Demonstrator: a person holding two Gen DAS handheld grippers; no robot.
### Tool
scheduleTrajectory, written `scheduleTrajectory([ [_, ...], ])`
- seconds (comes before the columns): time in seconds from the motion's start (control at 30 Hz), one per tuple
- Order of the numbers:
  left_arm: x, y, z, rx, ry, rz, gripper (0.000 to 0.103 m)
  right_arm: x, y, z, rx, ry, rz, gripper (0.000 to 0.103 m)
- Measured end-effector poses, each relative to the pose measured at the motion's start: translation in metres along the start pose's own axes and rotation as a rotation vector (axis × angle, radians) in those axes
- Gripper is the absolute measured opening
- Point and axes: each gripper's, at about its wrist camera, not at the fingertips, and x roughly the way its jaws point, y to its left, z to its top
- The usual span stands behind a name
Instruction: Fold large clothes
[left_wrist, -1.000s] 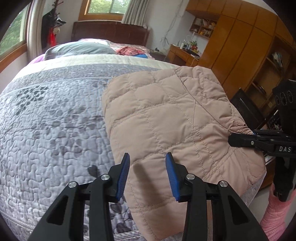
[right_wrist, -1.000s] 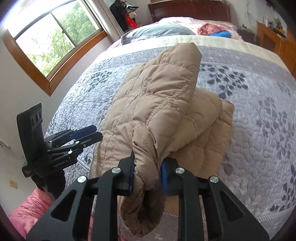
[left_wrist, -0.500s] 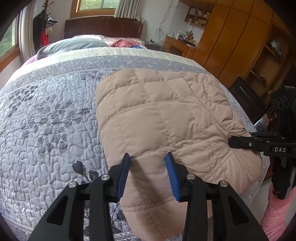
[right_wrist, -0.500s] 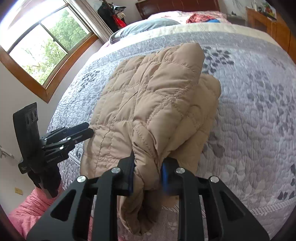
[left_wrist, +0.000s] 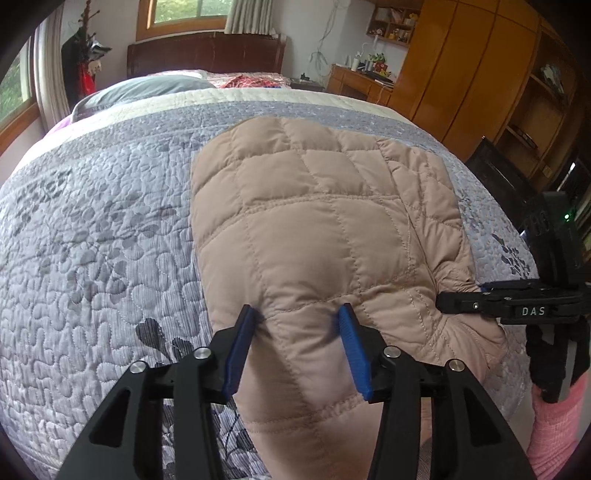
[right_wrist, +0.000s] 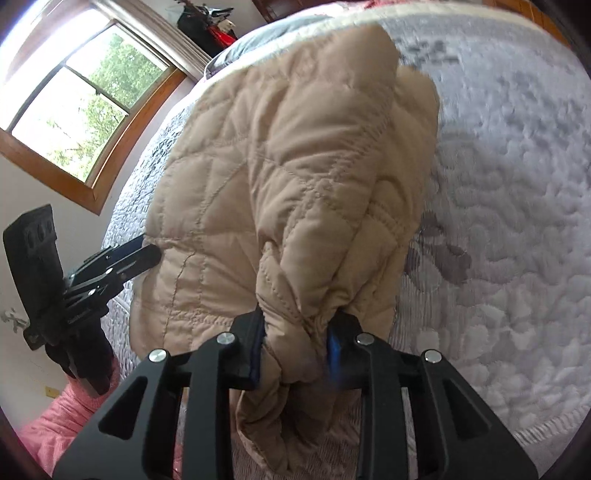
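A beige quilted jacket lies on the bed near its foot edge. My left gripper is open, its blue pads pressed against the jacket's near hem on either side of a bulge of fabric. My right gripper is shut on a bunched fold of the jacket and holds it raised toward the camera. The right gripper also shows at the jacket's right edge in the left wrist view. The left gripper shows at the jacket's left edge in the right wrist view.
The bed has a grey-lilac quilted cover with pillows at the head. Wooden wardrobes and shelves stand to the right, a window to the left. The person's pink sleeve is at the bed's foot.
My left gripper has moved forward onto the jacket's hem. My right gripper has pulled its held fold closer and higher, and the jacket now lies flatter on the bed.
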Motion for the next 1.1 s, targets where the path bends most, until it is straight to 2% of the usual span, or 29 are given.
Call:
scheduleTrajectory([
  [0.1,0.003,0.001,-0.003,-0.002,-0.008,0.008,0.051,0.005,-0.006,0.001,0.018,0.001,0.023,0.026],
  [0.23,0.005,0.000,-0.004,-0.001,-0.013,0.024,0.052,0.000,0.000,-0.001,0.006,-0.010,-0.010,0.030],
  [0.33,-0.001,0.001,-0.004,-0.002,-0.008,0.018,0.052,-0.015,0.005,-0.003,0.007,-0.020,-0.036,0.043],
  [0.37,-0.006,0.003,-0.004,-0.003,-0.007,0.018,0.052,-0.020,0.007,-0.004,0.001,-0.027,-0.053,0.054],
  [0.4,-0.010,0.003,-0.004,-0.002,-0.009,0.021,0.052,-0.032,0.012,-0.006,-0.013,-0.053,-0.104,0.059],
  [0.47,-0.021,0.004,-0.001,0.001,-0.029,0.037,0.051,-0.056,0.020,-0.007,-0.038,-0.120,-0.170,0.063],
  [0.53,-0.033,0.004,0.005,0.009,-0.067,0.050,0.050,-0.073,0.022,-0.004,-0.033,-0.160,-0.173,0.065],
  [0.63,-0.041,-0.001,0.017,0.015,-0.092,0.042,0.050,-0.088,0.021,0.017,-0.015,-0.195,-0.163,0.068],
  [0.73,-0.036,-0.009,0.029,0.005,-0.094,0.051,0.050,-0.078,0.012,0.045,0.011,-0.157,-0.087,0.069],
  [0.83,-0.023,-0.010,0.038,-0.030,-0.079,0.051,0.050,-0.055,0.004,0.071,0.048,-0.126,-0.111,0.069],
  [0.9,-0.009,-0.009,0.046,-0.056,-0.060,0.051,0.050,-0.041,-0.004,0.083,0.073,-0.100,-0.112,0.062],
  [0.93,-0.003,-0.009,0.049,-0.065,-0.047,0.045,0.045,-0.034,-0.008,0.087,0.082,-0.086,-0.101,0.046],
  [1.03,0.009,-0.008,0.054,-0.077,-0.031,0.037,0.042,-0.028,-0.012,0.090,0.083,-0.089,-0.071,0.019],
  [1.1,0.014,-0.010,0.055,-0.062,-0.034,0.031,0.042,-0.032,-0.015,0.089,0.074,-0.104,-0.041,0.013],
])
